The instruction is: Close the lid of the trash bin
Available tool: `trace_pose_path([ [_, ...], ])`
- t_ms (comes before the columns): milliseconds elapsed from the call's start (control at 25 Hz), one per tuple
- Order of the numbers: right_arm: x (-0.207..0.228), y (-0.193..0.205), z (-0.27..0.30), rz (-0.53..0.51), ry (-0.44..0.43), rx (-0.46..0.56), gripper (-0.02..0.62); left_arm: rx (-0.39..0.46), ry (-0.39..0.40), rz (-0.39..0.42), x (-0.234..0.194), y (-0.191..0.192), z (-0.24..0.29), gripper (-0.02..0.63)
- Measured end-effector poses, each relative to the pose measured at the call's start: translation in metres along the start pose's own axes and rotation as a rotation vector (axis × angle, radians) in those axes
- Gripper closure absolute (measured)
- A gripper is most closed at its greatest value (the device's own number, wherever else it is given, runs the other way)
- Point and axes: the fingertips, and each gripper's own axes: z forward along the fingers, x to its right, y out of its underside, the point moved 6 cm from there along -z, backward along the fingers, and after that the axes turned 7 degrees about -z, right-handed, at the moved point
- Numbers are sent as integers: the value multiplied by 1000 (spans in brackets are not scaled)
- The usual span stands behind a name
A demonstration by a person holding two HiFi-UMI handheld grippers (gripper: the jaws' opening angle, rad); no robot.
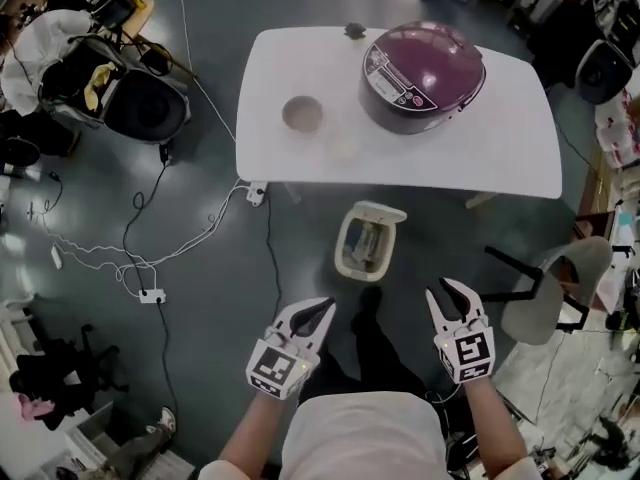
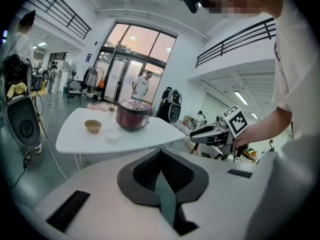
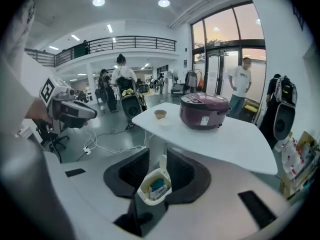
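Note:
The small cream trash bin (image 1: 366, 240) stands on the floor just in front of the white table (image 1: 500, 158). Its lid (image 1: 375, 211) is raised upright at the far side, and rubbish shows inside. Both grippers hang above the floor on the near side of the bin, touching nothing. My left gripper (image 1: 322, 310) is to the bin's lower left, its jaws together and empty. My right gripper (image 1: 452, 293) is to the lower right, its jaws spread. In the right gripper view the bin (image 3: 155, 186) shows between those open jaws, well beyond them. The left gripper view does not show the bin.
A purple rice cooker (image 1: 422, 75), a bowl (image 1: 302, 114) and a small dish sit on the table. A grey chair (image 1: 555, 288) stands at the right. A black speaker (image 1: 145, 103) and cables with a power strip (image 1: 150, 295) lie at the left. People stand in the background.

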Motion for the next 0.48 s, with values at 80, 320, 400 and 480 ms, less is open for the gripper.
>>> trace_pose_path([
  [80, 13, 6, 26, -45, -40, -17, 472, -5, -30, -9, -6, 7, 18, 592],
  [320, 44, 26, 114, -158, -129, -39, 472, -18, -95, -46, -36, 28, 65, 592],
  [400, 50, 34, 141, -192, -159, -50, 472, -24, -114, -61, -44, 34, 78, 592],
  [480, 51, 46, 167, -236, -191, -68, 472, -27, -133, -70, -50, 41, 89, 592],
])
